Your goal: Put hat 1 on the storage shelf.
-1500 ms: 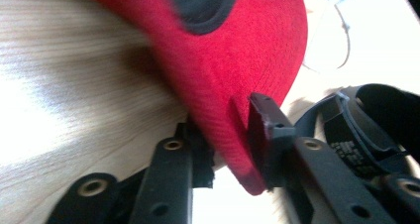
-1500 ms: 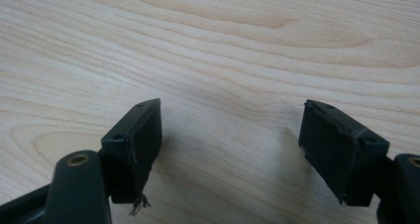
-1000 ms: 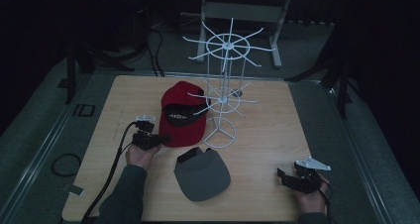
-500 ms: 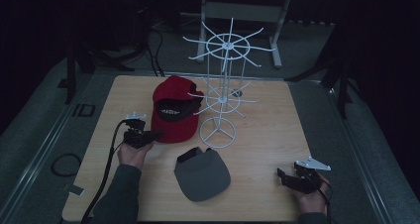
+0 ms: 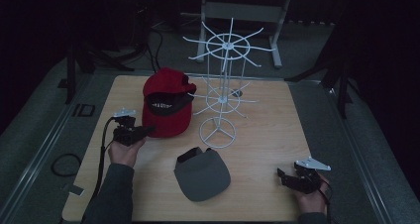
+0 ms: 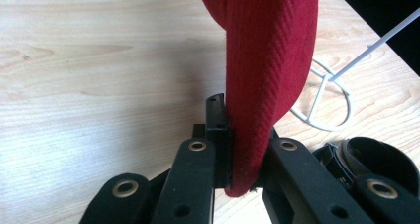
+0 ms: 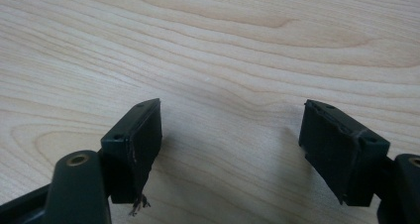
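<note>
In the high view, the left gripper is held at the left part of the light wooden table, and its jaws are clamped on the lower edge of the red fabric baseball cap. The cap stands raised, its black underside and lining turned toward the camera, and its right side lies just beside the white wire rotating display stand, which stands upright near the table centre on a round wire base. A dark grey fabric cap lies flat on the table in front of the stand, apart from both grippers. The right gripper rests low near the front right corner of the table, jaws spread and with nothing between them; a grey three-cornered plate sits on top of it. In the left gripper view, the left gripper presses its two black jaws against a fold of the red cap from both sides; the twill cloth rises from the jaws to the top of the frame. The wire base of the stand lies on the table behind, and part of the dark grey cap shows at the lower right. In the right gripper view, the right gripper holds its jaws wide above bare wood grain of the table.
</note>
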Motion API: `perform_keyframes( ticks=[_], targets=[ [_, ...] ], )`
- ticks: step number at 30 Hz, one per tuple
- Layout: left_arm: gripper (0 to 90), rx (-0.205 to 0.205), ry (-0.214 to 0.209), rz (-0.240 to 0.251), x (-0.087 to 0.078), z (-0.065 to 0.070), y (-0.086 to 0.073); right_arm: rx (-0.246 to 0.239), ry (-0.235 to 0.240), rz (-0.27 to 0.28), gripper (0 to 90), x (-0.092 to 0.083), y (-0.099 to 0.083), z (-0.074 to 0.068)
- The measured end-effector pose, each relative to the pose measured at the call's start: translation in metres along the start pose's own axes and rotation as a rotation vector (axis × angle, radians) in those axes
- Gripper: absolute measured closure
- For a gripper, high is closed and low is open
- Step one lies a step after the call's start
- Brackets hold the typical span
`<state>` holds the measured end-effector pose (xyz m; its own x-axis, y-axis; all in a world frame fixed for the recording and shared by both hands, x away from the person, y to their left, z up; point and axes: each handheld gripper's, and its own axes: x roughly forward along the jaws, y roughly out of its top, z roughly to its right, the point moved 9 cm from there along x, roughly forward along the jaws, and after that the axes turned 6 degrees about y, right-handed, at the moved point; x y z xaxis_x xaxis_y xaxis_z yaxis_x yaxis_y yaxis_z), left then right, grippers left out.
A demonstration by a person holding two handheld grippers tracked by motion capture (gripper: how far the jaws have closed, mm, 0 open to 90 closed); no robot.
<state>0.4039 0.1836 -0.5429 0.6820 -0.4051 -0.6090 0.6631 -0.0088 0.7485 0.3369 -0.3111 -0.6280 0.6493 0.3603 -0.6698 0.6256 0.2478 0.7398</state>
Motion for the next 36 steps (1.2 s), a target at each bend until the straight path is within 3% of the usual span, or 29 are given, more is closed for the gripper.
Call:
perform_keyframes(
  ticks=[36],
  targets=[
    [86.0,0.035,0.031,0.133,-0.048,0.004,0.035,0.001,0.001,0.0,24.5,0.0,0.0,0.0]
  ],
)
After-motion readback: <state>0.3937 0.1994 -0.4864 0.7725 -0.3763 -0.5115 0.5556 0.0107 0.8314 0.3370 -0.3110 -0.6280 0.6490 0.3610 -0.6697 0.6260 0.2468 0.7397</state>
